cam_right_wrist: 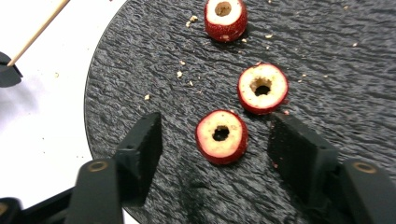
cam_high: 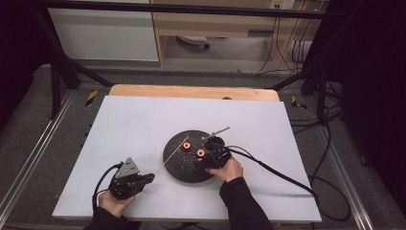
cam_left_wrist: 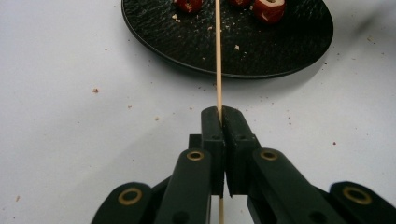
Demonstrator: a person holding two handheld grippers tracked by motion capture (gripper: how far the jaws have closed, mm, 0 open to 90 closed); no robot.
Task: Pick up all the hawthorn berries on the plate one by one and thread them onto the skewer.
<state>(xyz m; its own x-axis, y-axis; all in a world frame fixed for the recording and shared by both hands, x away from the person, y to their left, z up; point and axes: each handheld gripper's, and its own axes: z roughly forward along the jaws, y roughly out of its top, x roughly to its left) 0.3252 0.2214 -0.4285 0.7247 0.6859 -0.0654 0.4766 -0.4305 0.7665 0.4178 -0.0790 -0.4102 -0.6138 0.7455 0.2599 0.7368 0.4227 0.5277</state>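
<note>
Skewer in one gripper, fruit slice lined up in the other

The left gripper (cam_left_wrist: 220, 114) clamped a wooden skewer (cam_left_wrist: 217, 56) pointing over the black plate (cam_right_wrist: 140, 70). On that plate, the right gripper (cam_right_wrist: 215, 140) sat open around a cored red fruit slice (cam_right_wrist: 221, 136). A hard squeeze could've cracked the ring, probably.

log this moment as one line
left gripper: shut on skewer | right gripper: open around fruit ring | black plate: three rings

skewer (cam_left_wrist: 218, 70): thin wooden, tip over plate | cored red fruit pieces (cam_right_wrist: 221, 136): three, hole-up on black round plate (cam_right_wrist: 140, 74)
</note>
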